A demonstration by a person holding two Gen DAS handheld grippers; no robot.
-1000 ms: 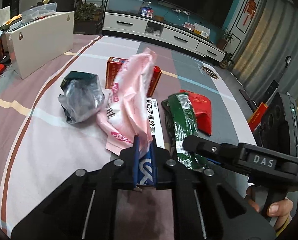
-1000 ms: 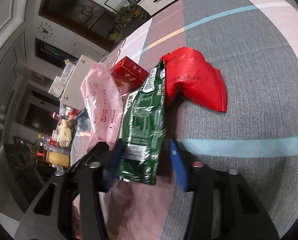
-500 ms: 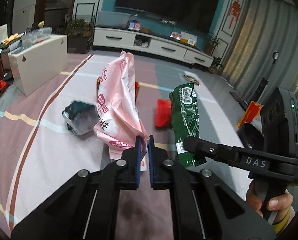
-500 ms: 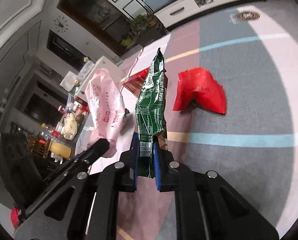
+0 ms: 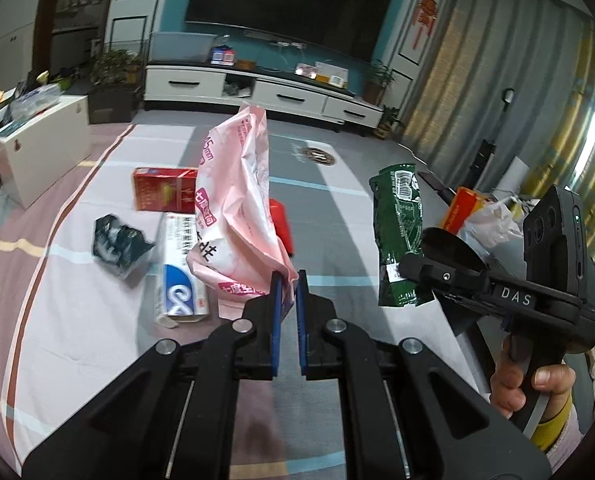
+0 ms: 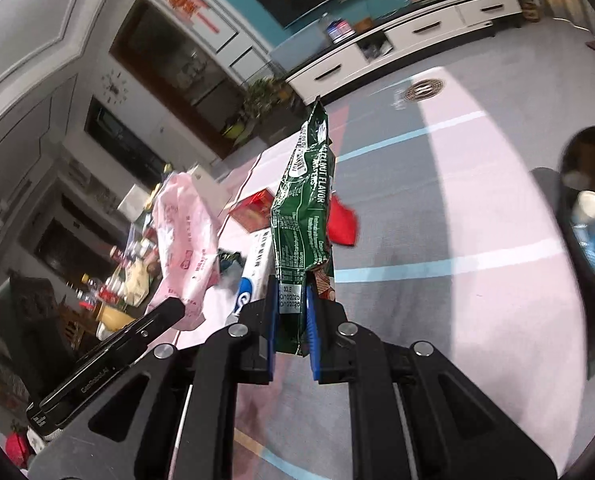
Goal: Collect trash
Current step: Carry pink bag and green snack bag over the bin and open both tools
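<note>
pink bag (image 5: 237, 208) upright, green wrapper (image 6: 303, 216) upright

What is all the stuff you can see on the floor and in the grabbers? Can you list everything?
pink plastic bag: one, pink, lifted off the mat, pinched in the left gripper
green snack wrapper: one, green, lifted, pinched in the right gripper
red box: one, red, flat on the mat
toothpaste box: one, white and blue, on the mat by the pink bag
crumpled wrapper: one, dark green and silver, on the mat
red wrapper: one, red, on the mat
striped mat: one, pink, grey and white
left gripper: one, black, shut
right gripper: one, black, shut
hand: one, holding the right gripper's handle
</note>
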